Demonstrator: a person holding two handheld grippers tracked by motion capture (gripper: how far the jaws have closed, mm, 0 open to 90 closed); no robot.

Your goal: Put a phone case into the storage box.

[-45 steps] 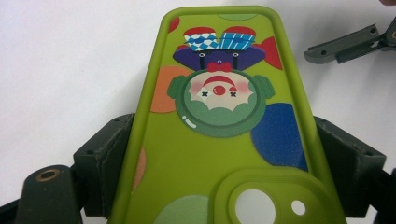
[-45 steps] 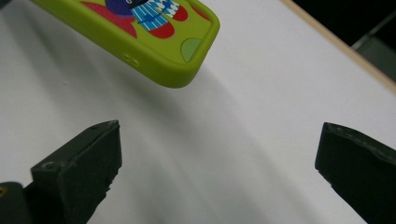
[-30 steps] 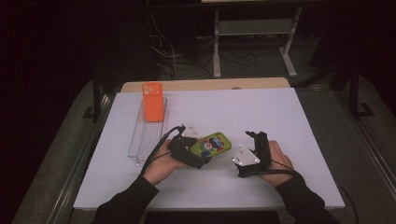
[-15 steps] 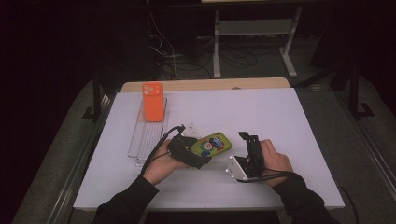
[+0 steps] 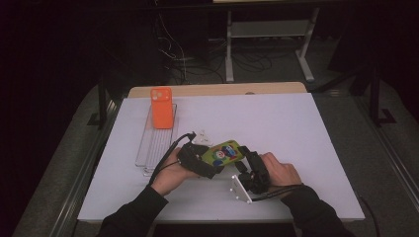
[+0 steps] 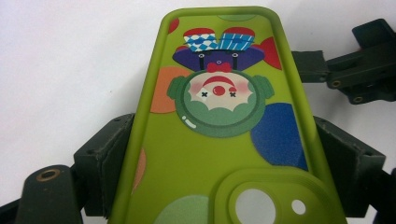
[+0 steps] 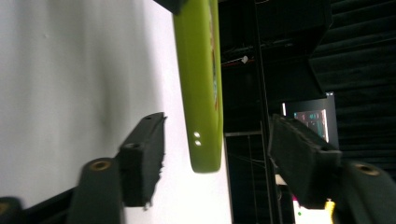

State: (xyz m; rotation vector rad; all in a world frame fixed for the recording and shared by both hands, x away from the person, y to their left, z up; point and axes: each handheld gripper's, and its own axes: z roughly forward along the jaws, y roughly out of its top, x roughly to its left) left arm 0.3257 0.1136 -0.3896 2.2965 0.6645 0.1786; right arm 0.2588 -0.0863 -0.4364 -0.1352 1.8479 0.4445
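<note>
A white table (image 5: 296, 128) stood in a dark room. At lower centre of the high view the green case (image 5: 223, 152) was clamped by its long edges in the left gripper (image 5: 197, 160), held above the tabletop. Its free end reached between the jaws of the right gripper (image 5: 249, 165), which had just been closing but stood apart from it on both sides. At upper left a clear tray (image 5: 157, 143) carried an orange case (image 5: 161, 107) at its far end.

Green phone case (image 6: 219, 126) with clown print, back up; raised off the white table, tilted.
</note>
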